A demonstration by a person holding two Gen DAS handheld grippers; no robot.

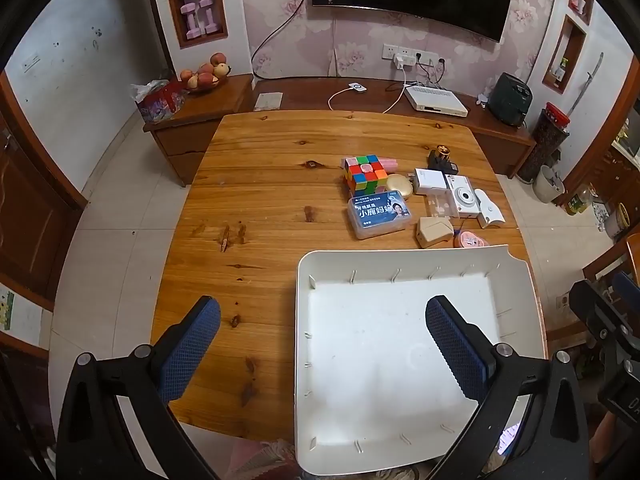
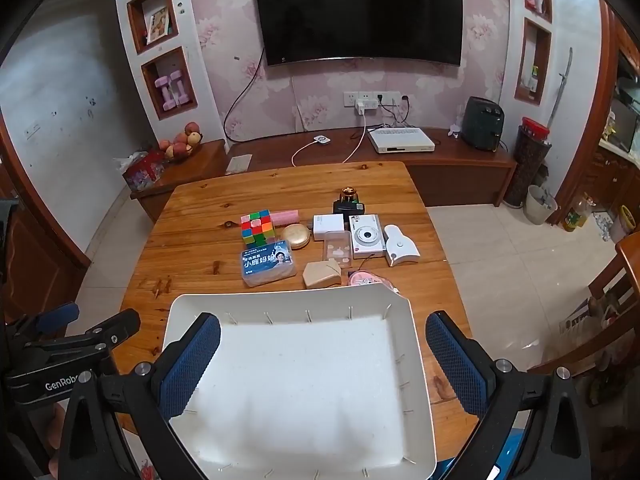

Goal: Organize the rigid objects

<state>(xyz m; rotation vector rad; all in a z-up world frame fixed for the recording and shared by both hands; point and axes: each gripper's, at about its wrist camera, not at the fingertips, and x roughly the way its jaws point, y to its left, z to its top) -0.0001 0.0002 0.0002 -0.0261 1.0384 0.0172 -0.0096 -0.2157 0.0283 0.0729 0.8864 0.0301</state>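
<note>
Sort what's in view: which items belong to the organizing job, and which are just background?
Job items: white tray, empty; Rubik's cube; blue-labelled box; gold compact; white camera; beige mouse; both grippers, left and right, open.

Background: TV; fruit bowl; dumbbells; white set-top box.

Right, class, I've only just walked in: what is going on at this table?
A person holds a gripper in each hand above a white tray on a wooden table. The left gripper and right gripper both have their jaws open and hold nothing. The tray has nothing in it. Beyond it lie the items to sort, among them a puzzle cube, a blue-labelled box and a white camera.
</note>
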